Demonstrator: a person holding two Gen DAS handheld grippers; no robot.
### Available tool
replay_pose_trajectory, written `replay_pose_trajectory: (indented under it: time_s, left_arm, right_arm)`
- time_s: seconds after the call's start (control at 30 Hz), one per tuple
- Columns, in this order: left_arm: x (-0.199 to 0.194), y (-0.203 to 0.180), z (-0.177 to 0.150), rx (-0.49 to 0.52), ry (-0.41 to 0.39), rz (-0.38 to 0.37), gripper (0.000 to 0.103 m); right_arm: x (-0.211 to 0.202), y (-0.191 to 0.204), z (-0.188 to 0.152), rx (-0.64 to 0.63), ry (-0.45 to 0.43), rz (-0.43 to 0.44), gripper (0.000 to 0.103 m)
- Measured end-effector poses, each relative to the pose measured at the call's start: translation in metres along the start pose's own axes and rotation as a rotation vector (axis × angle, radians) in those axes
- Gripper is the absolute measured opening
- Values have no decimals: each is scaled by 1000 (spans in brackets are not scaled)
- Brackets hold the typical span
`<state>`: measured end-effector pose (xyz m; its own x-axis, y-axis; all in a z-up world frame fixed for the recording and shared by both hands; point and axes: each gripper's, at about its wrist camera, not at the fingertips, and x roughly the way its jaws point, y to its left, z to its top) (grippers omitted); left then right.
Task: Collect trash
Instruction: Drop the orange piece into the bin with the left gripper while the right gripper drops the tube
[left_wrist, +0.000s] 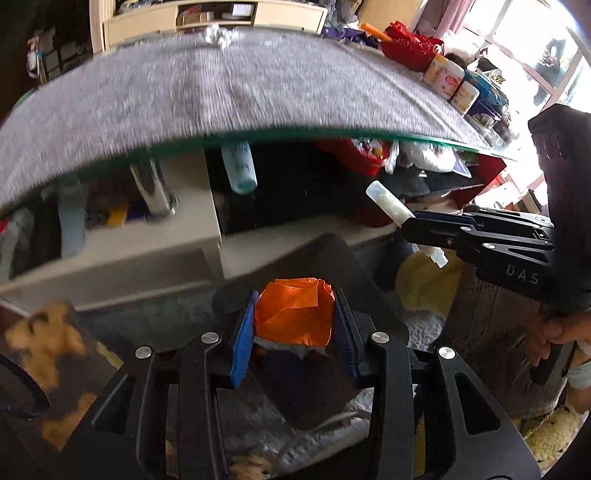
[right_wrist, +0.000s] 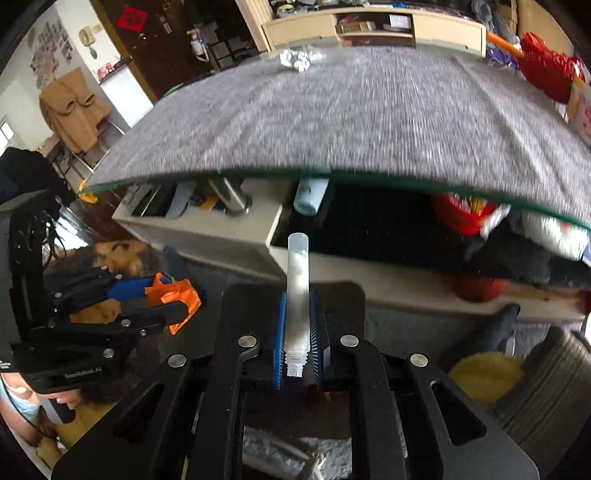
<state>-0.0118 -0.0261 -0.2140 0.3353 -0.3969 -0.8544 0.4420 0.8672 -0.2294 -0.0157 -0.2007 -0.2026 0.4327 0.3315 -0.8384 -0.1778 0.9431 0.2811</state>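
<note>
Trash is in both of my tongs: the left tongs (left_wrist: 293, 325), partly open, clamp a crumpled orange paper wad (left_wrist: 293, 314) between their blue pads, and the right tongs (right_wrist: 297, 332), nearly closed, pinch a clear frosted plastic tube with a threaded neck (right_wrist: 297, 295) along its length. Both pieces hang in front of the table edge, over the dark floor and below the grey felt-covered table (left_wrist: 221, 92). I see no bin in either view, so I judge the step in hand to be carrying the load to one. To do it well I keep both grips steady, the tube upright so it cannot slide out, and the hands apart. Count: one orange wad, one tube, and one crumpled silver foil ball (right_wrist: 299, 59) at the table's far edge, still to fetch.
</note>
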Motion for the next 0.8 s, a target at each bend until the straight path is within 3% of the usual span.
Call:
replay_pose_trajectory:
  time_s: [0.43, 0.8]
  left_arm:
    - [41, 3, -40, -42, 110, -6, 38]
    - [60, 4, -50, -43, 168, -25, 42]
  right_arm:
    - [37, -2, -34, 32, 84, 12, 14]
    - [58, -4, -42, 49, 143, 1, 15]
